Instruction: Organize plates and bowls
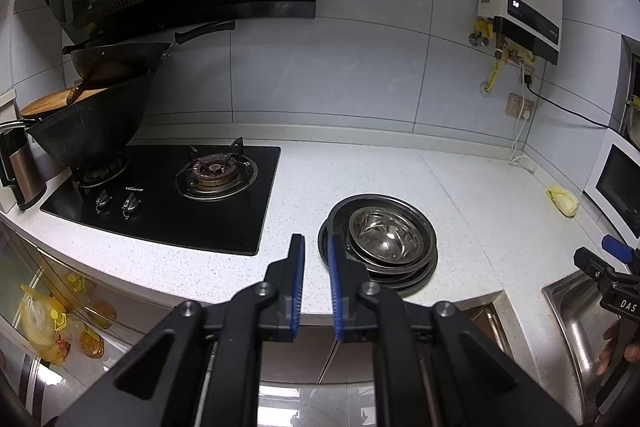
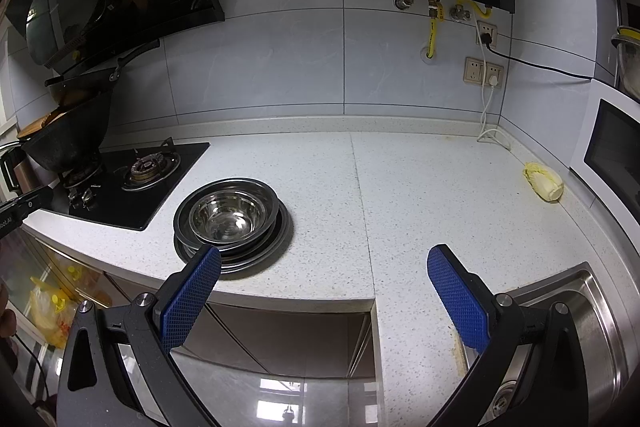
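Note:
A stack of steel plates with steel bowls nested on top stands on the white speckled counter near its front edge; it also shows in the right wrist view. My left gripper hovers just left of the stack and in front of it, its jaws narrowly apart and holding nothing. My right gripper is wide open and empty, above the counter's front edge to the right of the stack. The right gripper also shows at the right edge of the left wrist view.
A black gas hob with woks lies left of the stack. A steel sink is at the right. A yellow cabbage piece lies near the microwave. Cabinets run below the counter.

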`<state>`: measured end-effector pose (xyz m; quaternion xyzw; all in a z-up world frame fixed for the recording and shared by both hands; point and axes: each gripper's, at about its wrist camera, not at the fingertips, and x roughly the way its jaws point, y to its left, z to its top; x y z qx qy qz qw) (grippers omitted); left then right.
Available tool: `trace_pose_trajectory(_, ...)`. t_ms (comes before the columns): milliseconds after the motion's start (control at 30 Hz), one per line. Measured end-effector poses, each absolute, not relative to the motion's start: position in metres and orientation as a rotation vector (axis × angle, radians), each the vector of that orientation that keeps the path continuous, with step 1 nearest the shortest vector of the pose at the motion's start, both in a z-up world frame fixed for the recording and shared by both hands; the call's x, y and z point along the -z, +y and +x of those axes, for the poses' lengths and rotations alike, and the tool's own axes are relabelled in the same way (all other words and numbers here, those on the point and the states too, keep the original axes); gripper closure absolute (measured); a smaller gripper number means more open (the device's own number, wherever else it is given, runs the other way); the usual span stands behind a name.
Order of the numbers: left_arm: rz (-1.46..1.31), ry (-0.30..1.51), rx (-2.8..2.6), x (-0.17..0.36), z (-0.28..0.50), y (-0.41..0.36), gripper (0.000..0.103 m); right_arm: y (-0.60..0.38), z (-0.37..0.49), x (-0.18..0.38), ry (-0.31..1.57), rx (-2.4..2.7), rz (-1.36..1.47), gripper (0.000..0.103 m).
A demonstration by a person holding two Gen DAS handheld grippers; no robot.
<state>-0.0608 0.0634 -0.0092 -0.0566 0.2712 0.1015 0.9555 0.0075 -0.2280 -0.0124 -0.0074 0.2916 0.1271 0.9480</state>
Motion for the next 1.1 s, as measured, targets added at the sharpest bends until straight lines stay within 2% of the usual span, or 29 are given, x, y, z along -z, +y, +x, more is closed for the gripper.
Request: trace_pose_trajectory(1100, -0.073, 0.564, -0.087, 0.011, -0.036, 0.042, 0.092, -0.253, -0.001, 0.009, 0.588, -0.174, 0.000, 0.002)
